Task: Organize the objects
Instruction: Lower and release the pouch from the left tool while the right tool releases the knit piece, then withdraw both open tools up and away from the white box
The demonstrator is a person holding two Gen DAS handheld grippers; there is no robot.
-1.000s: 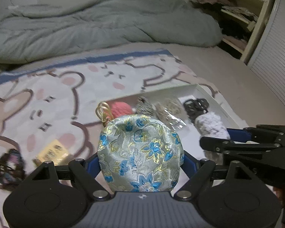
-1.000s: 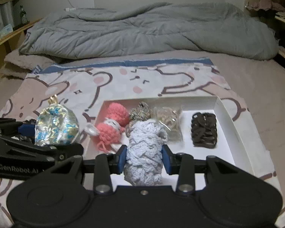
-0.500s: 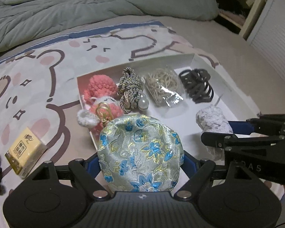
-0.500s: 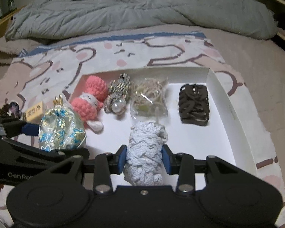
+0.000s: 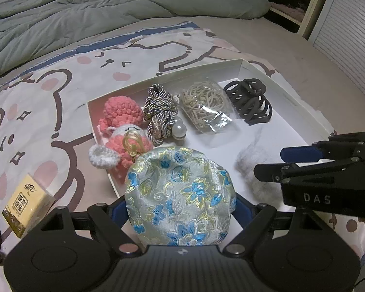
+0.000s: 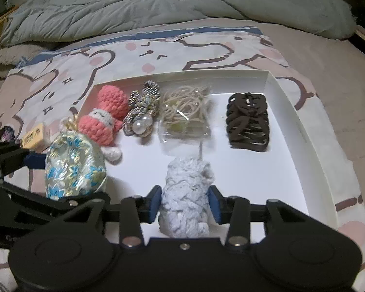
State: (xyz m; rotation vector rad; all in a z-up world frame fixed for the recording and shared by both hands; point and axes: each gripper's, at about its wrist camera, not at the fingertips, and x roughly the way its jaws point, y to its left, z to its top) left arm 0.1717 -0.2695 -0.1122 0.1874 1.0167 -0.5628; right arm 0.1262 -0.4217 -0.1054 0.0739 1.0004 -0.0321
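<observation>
Four items sit in the white tray already; left gripper pinches the brocade pouch at its near-left edge, right gripper clamps the lace scrunchie over bare tray floor; a tissue pack waits outside.

dim room, grey duvet on bed

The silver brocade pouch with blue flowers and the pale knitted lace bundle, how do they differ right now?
The silver brocade pouch is shiny, woven with blue and gold flowers; the pale knitted lace bundle is matte, plain whitish yarn. The pouch is rounded with a gold cord loop on top; the bundle is a narrower, upright roll. The left gripper holds the pouch at the white tray's left edge; the right gripper holds the bundle over its floor. Both are soft and clamped between blue pads.
</observation>
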